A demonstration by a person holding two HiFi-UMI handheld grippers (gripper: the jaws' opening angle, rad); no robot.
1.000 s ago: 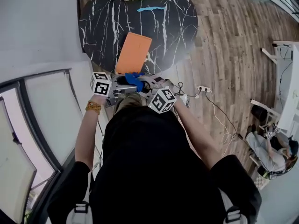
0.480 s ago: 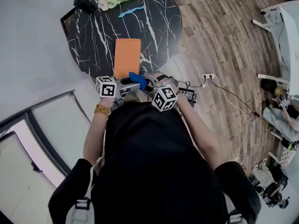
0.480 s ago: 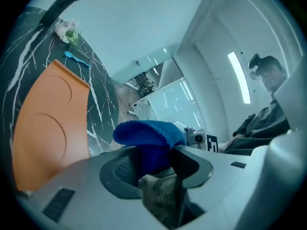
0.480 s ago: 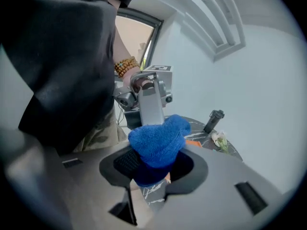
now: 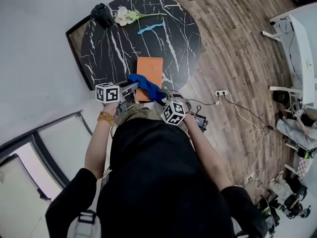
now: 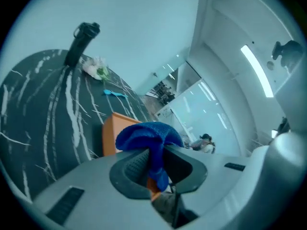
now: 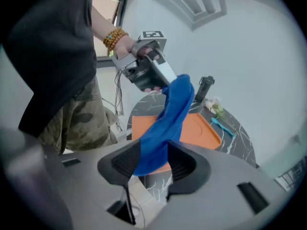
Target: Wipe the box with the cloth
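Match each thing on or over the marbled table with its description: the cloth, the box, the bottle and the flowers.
Things:
1. cloth
2. box
3. bottle
4. flowers

Descriptions:
A. orange, lying flat at the near edge of the table
B. white with green stems, lying at the far edge
C. blue, up in the air, off the table
D. black, standing at the far edge

Pairs: 1-C, 2-A, 3-D, 4-B
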